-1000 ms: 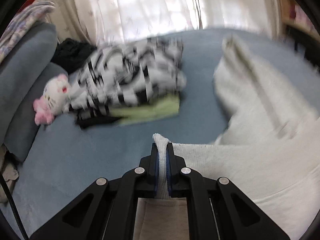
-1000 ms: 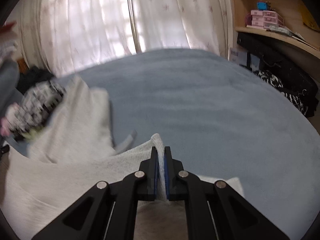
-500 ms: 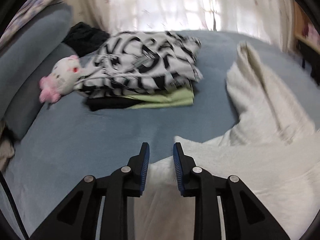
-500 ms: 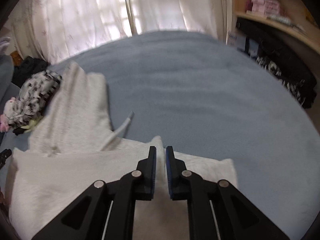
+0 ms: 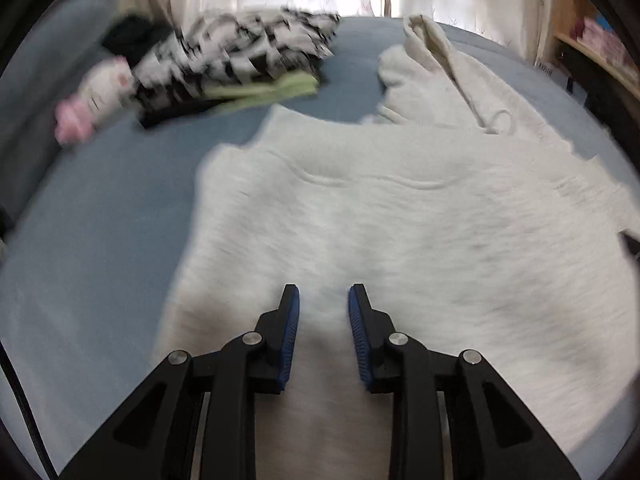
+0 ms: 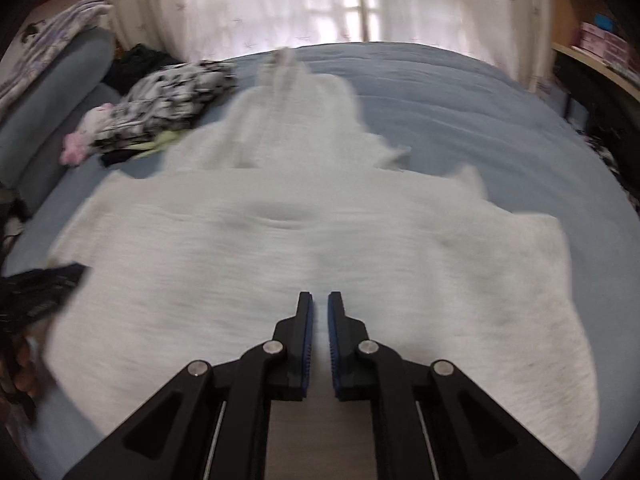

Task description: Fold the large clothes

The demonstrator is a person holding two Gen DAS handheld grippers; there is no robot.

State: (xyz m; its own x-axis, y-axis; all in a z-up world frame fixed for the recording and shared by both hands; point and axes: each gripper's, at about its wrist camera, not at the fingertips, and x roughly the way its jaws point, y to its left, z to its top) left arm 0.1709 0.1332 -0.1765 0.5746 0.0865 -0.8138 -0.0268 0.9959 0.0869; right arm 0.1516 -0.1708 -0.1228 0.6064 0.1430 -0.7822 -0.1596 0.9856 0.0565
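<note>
The left gripper (image 5: 323, 294) hangs just above the near part of the white sweater (image 5: 400, 232), its blue-padded jaws parted with nothing but air between them; they have just been opening and grip nothing. The right gripper (image 6: 320, 300) hovers over the same near part of the white sweater (image 6: 312, 248) with its jaws drawn almost together, only a thin slit left, and no cloth pinched in that slit. At the left rim of the right wrist view, beside the sweater's near left edge, a dark blurred shape with fingers (image 6: 24, 376) under it shows; what it is cannot be told.

The sweater lies spread flat on the blue bedspread (image 6: 460, 112), its wide body nearest and a narrower folded part running away beyond the body, with a drawstring loop (image 5: 496, 120) on it. A shallow crease crosses the body.

Beyond the sweater's far left corner, on the bedspread, sits a stack of folded clothes (image 5: 244, 60): a black-and-white patterned piece on top, a green one under it, black at the bottom. Just left of the stack lies a white and pink plush toy (image 5: 96, 96). Farther than the sweater, behind the bed, hang pale curtains (image 6: 360, 0) with daylight through them.
</note>
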